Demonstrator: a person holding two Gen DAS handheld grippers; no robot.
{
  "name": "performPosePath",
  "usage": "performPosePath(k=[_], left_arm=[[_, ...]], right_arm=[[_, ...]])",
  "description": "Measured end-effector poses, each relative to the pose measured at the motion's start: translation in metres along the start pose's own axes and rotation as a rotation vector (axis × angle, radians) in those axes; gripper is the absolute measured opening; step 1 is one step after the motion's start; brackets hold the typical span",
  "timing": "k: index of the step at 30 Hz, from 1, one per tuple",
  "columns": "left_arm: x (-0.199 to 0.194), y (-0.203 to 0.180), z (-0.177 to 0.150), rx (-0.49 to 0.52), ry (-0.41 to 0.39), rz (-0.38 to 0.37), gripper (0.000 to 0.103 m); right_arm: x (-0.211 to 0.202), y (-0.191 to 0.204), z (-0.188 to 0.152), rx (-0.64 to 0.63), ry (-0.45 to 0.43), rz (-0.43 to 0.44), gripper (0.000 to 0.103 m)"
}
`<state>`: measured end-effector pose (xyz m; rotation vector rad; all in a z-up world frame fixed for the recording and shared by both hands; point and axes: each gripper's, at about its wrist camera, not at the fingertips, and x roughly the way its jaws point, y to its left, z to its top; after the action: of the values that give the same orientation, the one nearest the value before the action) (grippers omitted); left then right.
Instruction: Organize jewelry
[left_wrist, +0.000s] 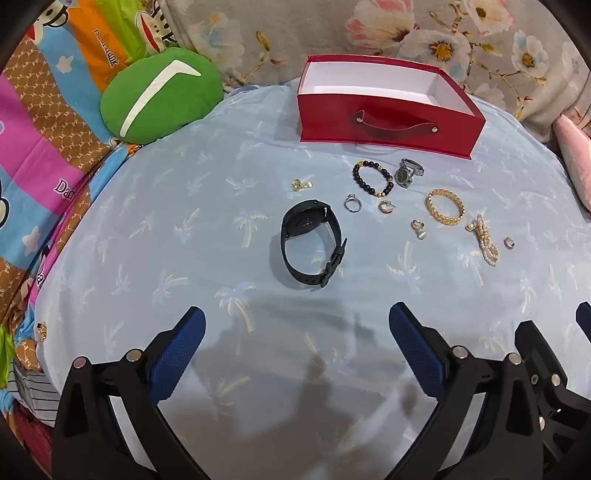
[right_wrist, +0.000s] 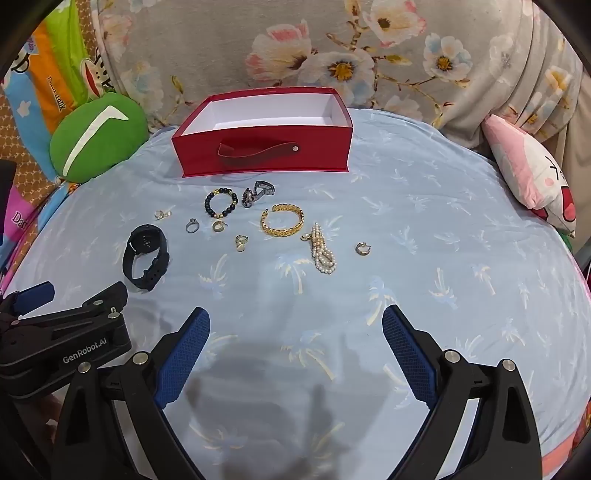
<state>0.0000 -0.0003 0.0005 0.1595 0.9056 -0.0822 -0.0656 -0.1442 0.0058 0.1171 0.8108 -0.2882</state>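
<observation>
An empty red box (left_wrist: 388, 123) (right_wrist: 264, 153) with a white inside stands at the far side of the blue sheet. In front of it lie a black smartwatch (left_wrist: 312, 243) (right_wrist: 146, 256), a black bead bracelet (left_wrist: 372, 178) (right_wrist: 221, 204), a silver watch (left_wrist: 408, 172) (right_wrist: 256, 192), a gold bangle (left_wrist: 445, 206) (right_wrist: 282, 220), a pearl bracelet (left_wrist: 484, 240) (right_wrist: 323, 253) and several small rings and earrings. My left gripper (left_wrist: 297, 317) is open and empty, near side of the smartwatch. My right gripper (right_wrist: 295, 317) is open and empty, near side of the pearls.
A green cushion (left_wrist: 160, 96) (right_wrist: 98, 136) lies at the far left, a pink one (right_wrist: 532, 177) at the right. A floral blanket (right_wrist: 369, 55) rises behind the box. The left gripper's body (right_wrist: 62, 332) shows at the right view's left edge.
</observation>
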Motion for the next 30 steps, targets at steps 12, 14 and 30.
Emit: performPosePath(k=[12, 14, 30], left_arm=[[0.0021, 0.0052, 0.0005, -0.019, 0.006, -0.012, 0.097], [0.0003, 0.0046, -0.0036, -0.020, -0.002, -0.008, 0.097], [0.0017, 0.0037, -0.0045, -0.015, 0.008, -0.001, 0.098]], right_arm=[[-0.0012, -0.0009, -0.0019, 0.004, -0.012, 0.004, 0.093], [-0.0003, -0.0019, -0.0023, 0.004, -0.012, 0.003, 0.093], [-0.0025, 0.0015, -0.0026, 0.002, -0.013, 0.004, 0.093]])
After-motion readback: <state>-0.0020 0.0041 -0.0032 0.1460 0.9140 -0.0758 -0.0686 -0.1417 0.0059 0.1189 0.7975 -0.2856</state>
